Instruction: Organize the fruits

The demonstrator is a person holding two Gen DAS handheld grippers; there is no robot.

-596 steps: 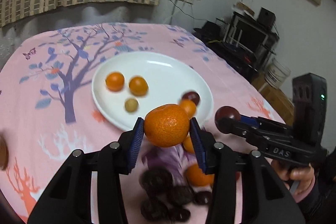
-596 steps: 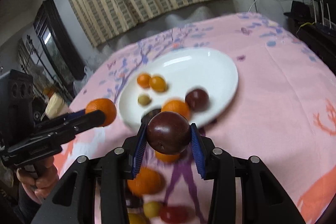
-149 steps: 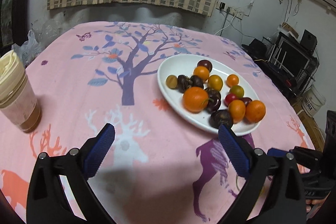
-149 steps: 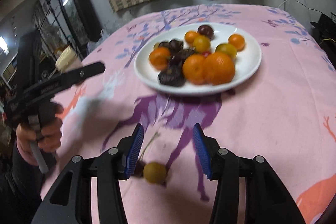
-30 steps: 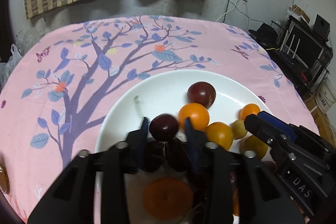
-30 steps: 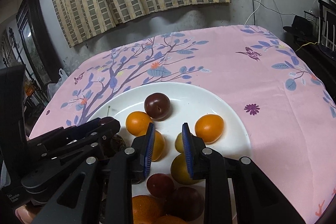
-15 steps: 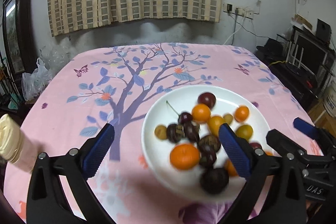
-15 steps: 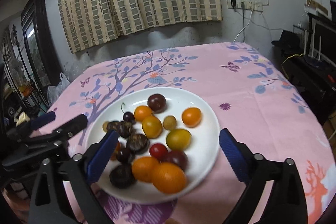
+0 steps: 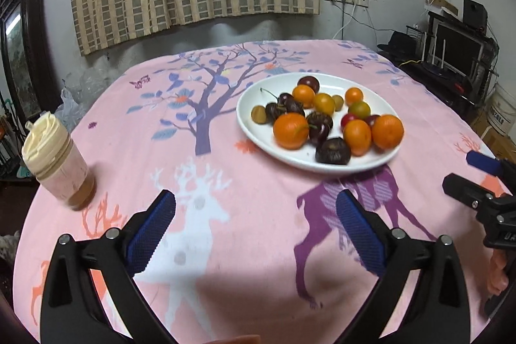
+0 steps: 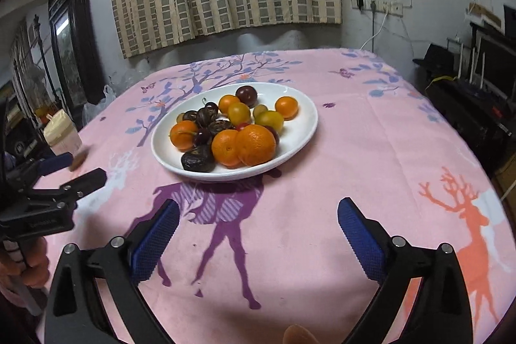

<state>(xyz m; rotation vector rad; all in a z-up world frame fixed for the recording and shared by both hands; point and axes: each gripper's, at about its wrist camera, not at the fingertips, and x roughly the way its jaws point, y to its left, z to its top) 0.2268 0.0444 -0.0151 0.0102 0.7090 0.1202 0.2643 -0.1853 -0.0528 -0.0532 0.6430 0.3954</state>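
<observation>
- Fruits (image 9: 322, 121) sit heaped on the white plate (image 9: 254, 131), oranges, dark plums and cherries together, on the far right part of the desk (image 9: 225, 189).
- Left gripper (image 9: 256, 223) hangs over bare pink cloth, jaws spread wide, holding nothing.
- Right gripper (image 10: 258, 224) likewise: jaws wide apart, empty, near the plate's front edge.
- A lidded jar (image 9: 58, 163) stands at the desk's left edge, well apart.

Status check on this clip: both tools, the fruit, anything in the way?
Left tool open, empty. Right tool open, empty. Fruit heaped on white plate, none loose on the cloth in view. Lidded jar off to the side, not blocking.
</observation>
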